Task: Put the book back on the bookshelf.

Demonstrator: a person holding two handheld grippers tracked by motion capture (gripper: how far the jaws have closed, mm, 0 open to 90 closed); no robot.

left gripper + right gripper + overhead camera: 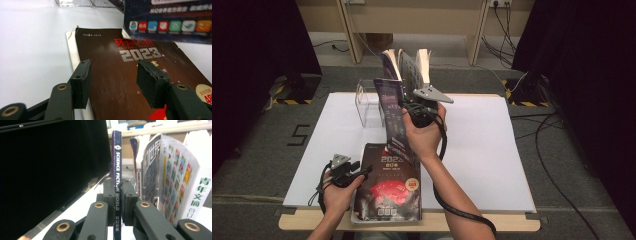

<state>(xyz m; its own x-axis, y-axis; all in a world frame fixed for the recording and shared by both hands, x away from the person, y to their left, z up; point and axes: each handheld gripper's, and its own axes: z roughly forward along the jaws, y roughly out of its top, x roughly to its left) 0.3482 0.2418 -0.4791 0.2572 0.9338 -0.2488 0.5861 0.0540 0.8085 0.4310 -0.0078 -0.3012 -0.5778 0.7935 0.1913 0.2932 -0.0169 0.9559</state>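
Observation:
A dark book [387, 187] marked 2023 lies flat at the table's front edge; a pale edge shows under its left side. My left gripper [363, 170] rests low at that left edge, jaws open. In the left gripper view one pad [81, 83] is over the book's edge and the other is over the cover [117, 72], with nothing pinched between them [116, 83]. My right gripper [406, 107] is shut on a thin purple magazine [393, 117] and holds it upright above the dark book. In the right gripper view the jaws [117, 192] clamp its spine [117, 157], which reads SCIENCE FICTION WORLD.
A clear acrylic stand [368, 102] sits at the back of the white table top [492, 150]. Several upright magazines [412, 65] stand just behind the held one and also show at the right [172, 177]. Dark curtains flank the table.

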